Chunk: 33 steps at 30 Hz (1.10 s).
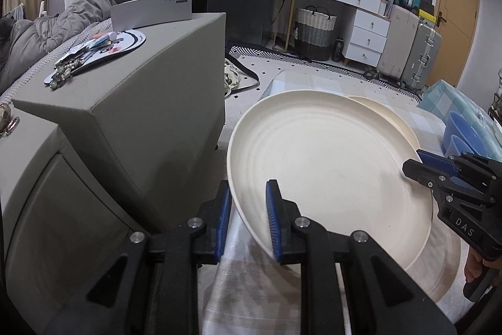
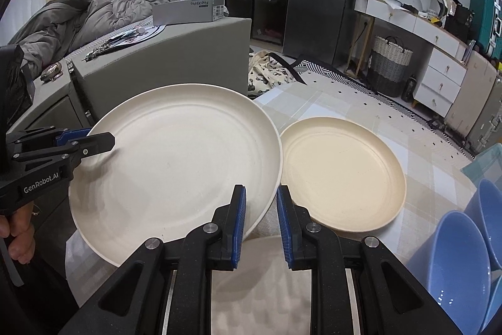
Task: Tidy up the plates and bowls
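Note:
A large white plate (image 1: 326, 165) (image 2: 175, 165) hangs tilted above the table, gripped at opposite rims. My left gripper (image 1: 248, 203) (image 2: 105, 142) is shut on its left rim, which passes between the blue pads. My right gripper (image 2: 260, 203) (image 1: 412, 168) is shut on its right rim. Under the lifted plate lies another white plate (image 1: 442, 266) (image 2: 260, 272). A smaller cream plate (image 2: 342, 175) (image 1: 389, 112) rests flat on the table to the right. Blue bowls (image 2: 461, 266) (image 1: 459, 127) stand at the right edge.
The table has a pale checked cloth (image 2: 326, 102) (image 1: 313, 80). A grey cabinet (image 1: 141, 115) (image 2: 188, 58) stands close on the left, with a box and small items on top. A hand (image 2: 18, 237) holds the left gripper's handle.

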Tool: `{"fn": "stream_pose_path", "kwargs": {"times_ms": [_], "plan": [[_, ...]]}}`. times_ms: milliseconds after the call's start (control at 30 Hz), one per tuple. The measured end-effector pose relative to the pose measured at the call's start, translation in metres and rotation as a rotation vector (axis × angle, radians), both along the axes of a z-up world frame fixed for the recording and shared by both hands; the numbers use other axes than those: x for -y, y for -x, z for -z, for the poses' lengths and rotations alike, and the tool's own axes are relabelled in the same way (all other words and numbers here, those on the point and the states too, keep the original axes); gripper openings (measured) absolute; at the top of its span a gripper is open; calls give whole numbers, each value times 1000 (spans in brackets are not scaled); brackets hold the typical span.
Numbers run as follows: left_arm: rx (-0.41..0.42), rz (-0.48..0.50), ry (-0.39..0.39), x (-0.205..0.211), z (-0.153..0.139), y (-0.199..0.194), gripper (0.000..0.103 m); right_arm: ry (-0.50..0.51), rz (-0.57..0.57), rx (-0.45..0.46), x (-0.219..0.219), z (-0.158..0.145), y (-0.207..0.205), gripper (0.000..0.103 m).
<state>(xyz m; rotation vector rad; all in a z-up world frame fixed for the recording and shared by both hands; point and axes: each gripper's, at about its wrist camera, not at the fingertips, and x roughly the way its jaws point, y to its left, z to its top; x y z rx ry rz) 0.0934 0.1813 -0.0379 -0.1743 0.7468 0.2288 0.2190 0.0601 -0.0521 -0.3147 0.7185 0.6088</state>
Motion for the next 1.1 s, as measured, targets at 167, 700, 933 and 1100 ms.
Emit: {"fn": "stream_pose_path", "kwargs": {"times_ms": [167, 700, 933, 1100], "plan": [[18, 19, -3, 13, -6, 1, 20, -9, 23, 11, 17, -9, 6, 20], [31, 105, -30, 61, -17, 1, 20, -43, 90, 38, 82, -33, 34, 20], [15, 135, -42, 78, -13, 0, 20, -45, 110, 33, 107, -34, 44, 20], [14, 150, -52, 87, -11, 2, 20, -44, 122, 22, 118, -30, 48, 20]]}}
